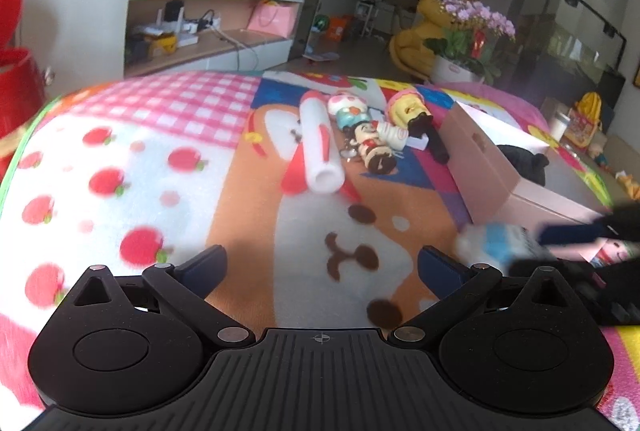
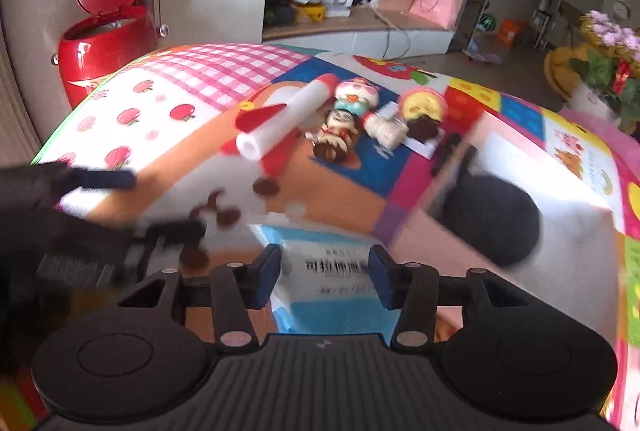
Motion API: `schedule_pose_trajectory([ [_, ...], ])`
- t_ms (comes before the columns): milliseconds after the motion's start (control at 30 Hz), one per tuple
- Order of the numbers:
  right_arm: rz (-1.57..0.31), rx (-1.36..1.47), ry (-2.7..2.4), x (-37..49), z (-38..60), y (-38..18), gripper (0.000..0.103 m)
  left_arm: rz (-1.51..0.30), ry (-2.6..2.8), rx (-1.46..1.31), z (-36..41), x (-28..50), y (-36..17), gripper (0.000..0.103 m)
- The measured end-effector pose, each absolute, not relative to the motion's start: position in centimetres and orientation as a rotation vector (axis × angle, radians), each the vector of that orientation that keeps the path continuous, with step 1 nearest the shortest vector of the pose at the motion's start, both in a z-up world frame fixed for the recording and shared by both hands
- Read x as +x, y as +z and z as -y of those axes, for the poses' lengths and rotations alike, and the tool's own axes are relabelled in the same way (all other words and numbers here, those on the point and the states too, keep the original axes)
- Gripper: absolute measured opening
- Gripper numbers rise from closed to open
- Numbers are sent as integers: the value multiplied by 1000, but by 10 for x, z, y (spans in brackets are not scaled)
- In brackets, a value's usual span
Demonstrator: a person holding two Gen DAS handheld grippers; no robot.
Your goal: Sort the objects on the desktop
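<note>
My right gripper is shut on a blue and white packet with printed text; it also shows blurred in the left wrist view. My left gripper is open and empty above the patterned cloth. Farther on lie a white and red toy rocket, a chef figurine, a small cartoon figurine and a yellow-headed doll. An open pink box stands on the right with a black plush item inside; the box lies just right of the packet.
A red bin with raised lid stands off the table's far left. Shelving lines the back wall. A flower pot and yellow plush stand beyond the far edge. The left gripper shows blurred in the right wrist view.
</note>
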State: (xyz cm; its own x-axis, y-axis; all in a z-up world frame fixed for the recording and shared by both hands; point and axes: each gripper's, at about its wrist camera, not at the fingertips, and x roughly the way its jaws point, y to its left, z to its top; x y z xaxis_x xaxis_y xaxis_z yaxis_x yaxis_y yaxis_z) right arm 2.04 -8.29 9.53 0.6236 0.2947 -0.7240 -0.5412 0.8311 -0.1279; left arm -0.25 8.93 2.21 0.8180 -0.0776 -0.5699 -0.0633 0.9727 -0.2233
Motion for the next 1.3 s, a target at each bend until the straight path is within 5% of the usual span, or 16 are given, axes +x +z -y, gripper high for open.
schedule_pose_trajectory([
  [133,-741,-195,453,-6,122,102,51,-564,0,-134,-83,28,39,103],
  [200,-706,-116,412,-17,143,107,64,-566,32,-77,-78,52,43,103],
  [267,-672,-51,352,-25,161,109,71,-599,53,-51,-74,77,38,93],
  [333,-662,-4,306,-29,177,108,73,-658,61,-34,-71,101,30,65],
  [600,-647,0,229,-41,203,93,80,-692,62,10,-69,95,25,43],
  [833,-647,73,247,-22,205,89,80,-719,-92,16,-54,2,33,48],
  [900,-644,74,246,-11,202,89,71,-729,-136,11,-50,-18,34,51],
  [1000,-672,72,243,11,199,84,50,-723,-189,16,-41,-40,37,64],
  [1133,-712,48,214,34,195,70,48,-680,-232,80,-24,-51,43,86],
  [1300,-781,65,257,25,195,60,48,-672,-212,101,-20,-47,41,95],
])
